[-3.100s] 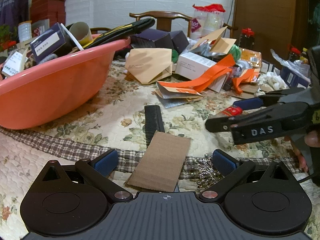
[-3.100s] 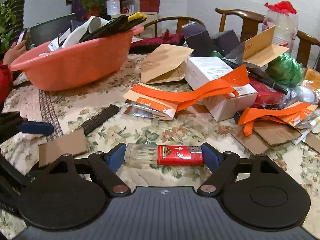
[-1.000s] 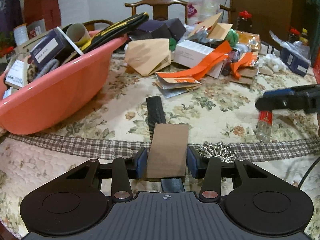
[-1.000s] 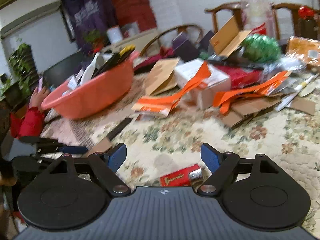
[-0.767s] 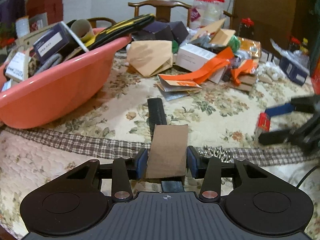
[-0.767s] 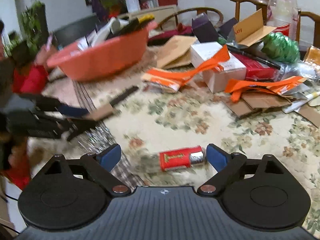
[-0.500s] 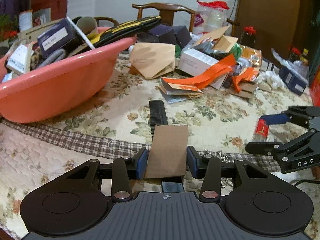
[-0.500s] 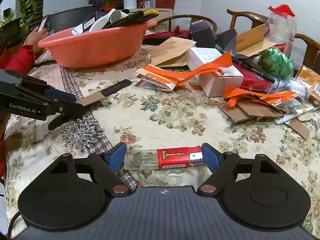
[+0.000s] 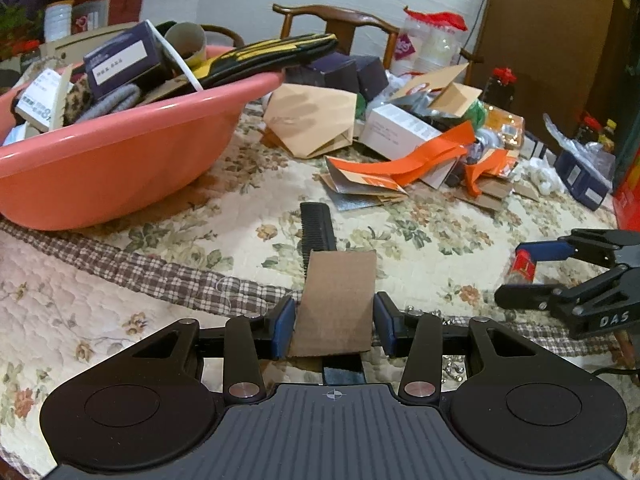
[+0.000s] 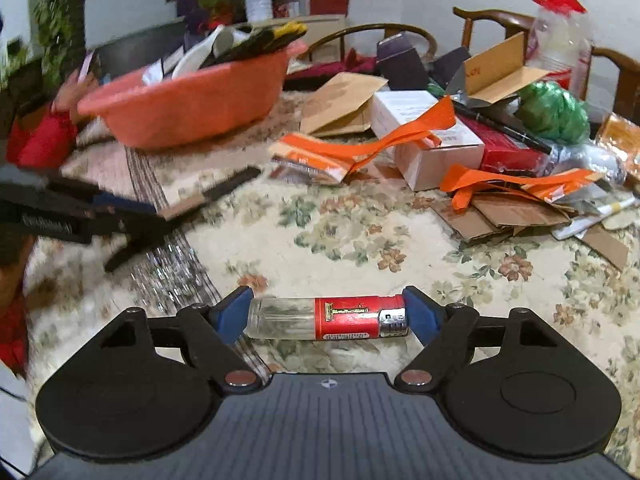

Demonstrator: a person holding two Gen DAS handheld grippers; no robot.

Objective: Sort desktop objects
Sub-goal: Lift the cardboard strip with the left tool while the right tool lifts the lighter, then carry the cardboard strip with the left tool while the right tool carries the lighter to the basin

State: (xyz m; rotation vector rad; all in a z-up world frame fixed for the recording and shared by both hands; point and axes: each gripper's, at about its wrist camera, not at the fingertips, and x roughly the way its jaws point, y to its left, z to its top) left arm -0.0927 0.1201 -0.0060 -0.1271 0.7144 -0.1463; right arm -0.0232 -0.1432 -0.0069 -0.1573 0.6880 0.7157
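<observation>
Your left gripper fingers pinch a flat brown cardboard rectangle. Your right gripper fingers clamp a clear glass bottle with a red label by its ends. Both sit above the floral desk, near the salmon-pink plastic basin.

A home: floral quilted tablecloth, wooden chairs, household clutter
</observation>
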